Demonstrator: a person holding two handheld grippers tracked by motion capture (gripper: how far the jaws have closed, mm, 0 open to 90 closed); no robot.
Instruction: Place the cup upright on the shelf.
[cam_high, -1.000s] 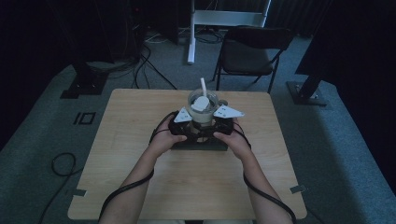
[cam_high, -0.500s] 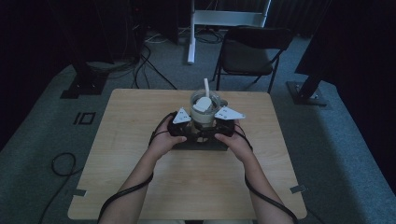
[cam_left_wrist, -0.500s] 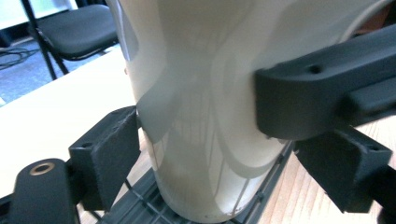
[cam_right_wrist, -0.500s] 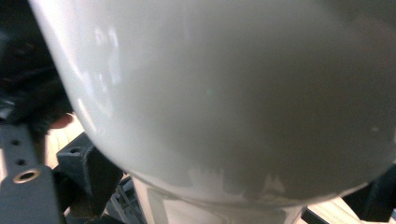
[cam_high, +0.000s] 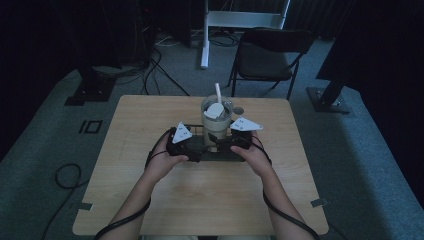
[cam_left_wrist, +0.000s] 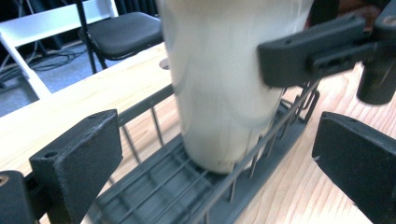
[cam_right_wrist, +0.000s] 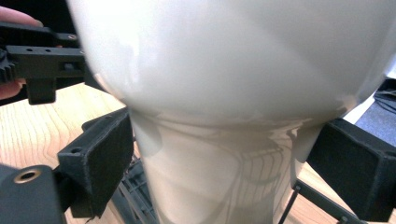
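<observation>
L gripper (cam_high: 194, 146) & R gripper (cam_high: 226, 145) close together, jaws apart

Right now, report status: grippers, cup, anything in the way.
Left gripper open, fingers wide of cup. Right gripper open, straddling cup, not clamped. Cup upright in wire rack. Rack wall between left fingers and cup.

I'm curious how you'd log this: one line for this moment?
cup standing in wire rack | left gripper open | right gripper open around cup | table

A black folding chair (cam_high: 267, 52) is seen beyond the wooden desk (cam_high: 150, 120) on grey carpet. Cables (cam_high: 165, 55) are strewn near a white stand (cam_high: 235, 20).
</observation>
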